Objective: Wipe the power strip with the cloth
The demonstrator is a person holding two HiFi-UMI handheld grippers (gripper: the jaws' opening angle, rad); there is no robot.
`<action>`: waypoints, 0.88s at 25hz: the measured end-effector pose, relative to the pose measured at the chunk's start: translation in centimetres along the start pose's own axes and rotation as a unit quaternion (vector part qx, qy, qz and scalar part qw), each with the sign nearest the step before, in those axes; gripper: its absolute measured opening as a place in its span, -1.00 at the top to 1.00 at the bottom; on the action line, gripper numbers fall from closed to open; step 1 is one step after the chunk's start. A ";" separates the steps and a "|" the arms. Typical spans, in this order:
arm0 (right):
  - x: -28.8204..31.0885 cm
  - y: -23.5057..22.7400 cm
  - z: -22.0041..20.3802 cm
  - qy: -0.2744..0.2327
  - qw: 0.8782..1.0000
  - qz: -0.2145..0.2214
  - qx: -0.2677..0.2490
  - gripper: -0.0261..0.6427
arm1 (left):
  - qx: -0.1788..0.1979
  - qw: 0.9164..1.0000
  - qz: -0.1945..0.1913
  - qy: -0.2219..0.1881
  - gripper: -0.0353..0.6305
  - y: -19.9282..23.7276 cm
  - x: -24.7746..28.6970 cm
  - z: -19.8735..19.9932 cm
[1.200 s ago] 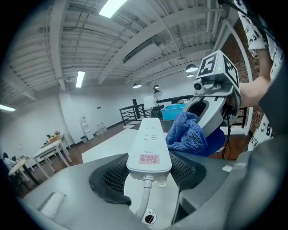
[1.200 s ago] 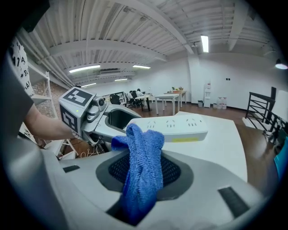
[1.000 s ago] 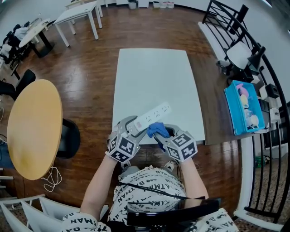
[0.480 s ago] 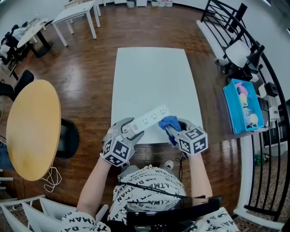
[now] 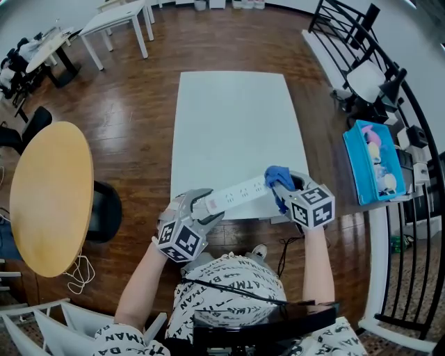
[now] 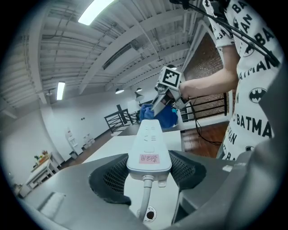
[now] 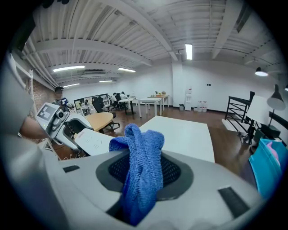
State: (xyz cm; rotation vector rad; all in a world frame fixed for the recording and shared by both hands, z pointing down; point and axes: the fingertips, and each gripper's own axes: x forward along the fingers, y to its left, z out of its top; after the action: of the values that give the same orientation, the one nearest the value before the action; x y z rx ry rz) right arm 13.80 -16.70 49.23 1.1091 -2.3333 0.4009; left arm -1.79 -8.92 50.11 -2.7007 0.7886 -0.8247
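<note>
wiping in hand: left gripper (image 5: pixel 201 207) clamps cord end of long white plastic power strip (image 5: pixel 238 192) over white table (image 5: pixel 236 118) near edge, right gripper (image 5: pixel 282 191) pinches crumpled blue terry cloth (image 5: pixel 277 175) at its far end, so next stroke likely needs cloth drawn back along sockets.

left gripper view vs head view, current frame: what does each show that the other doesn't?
Only the left gripper view: the pink label on the near end of the power strip, the cord leaving that end, the pads of the left gripper pressing the strip's sides, and the ceiling lights.
Only the head view: the round yellow table and the blue bin.
Both: the power strip, the blue cloth pinched in the right gripper at the strip's far end, and the white table.
</note>
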 end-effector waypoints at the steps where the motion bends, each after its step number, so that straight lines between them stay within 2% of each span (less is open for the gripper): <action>1: 0.0 0.1 0.3 -0.002 1.000 0.003 -0.001 0.51 | 0.010 1.000 -0.006 0.000 0.05 -0.3 -0.1 0.1; 4: 0.1 -0.2 0.9 -0.008 1.000 0.005 -0.003 0.51 | 0.028 0.999 -0.018 -0.001 0.05 -1.0 -0.1 0.3; 9: -0.1 -0.6 1.8 -0.025 1.000 0.005 0.005 0.51 | 0.026 0.999 -0.018 -0.002 0.05 -1.5 0.1 0.2; 14: 0.2 -0.1 0.1 0.000 1.000 0.014 -0.005 0.51 | 0.014 1.000 -0.006 -0.007 0.05 -0.7 0.1 0.4; 22: 0.1 1.0 -1.9 0.031 0.999 0.027 -0.031 0.51 | 0.015 1.000 0.012 -0.002 0.05 0.7 0.0 0.2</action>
State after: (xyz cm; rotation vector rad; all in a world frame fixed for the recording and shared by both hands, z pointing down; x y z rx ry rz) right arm 13.60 -15.30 50.76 0.9926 -2.3085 0.3743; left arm -2.01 -9.45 49.72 -2.6609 0.8003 -0.8180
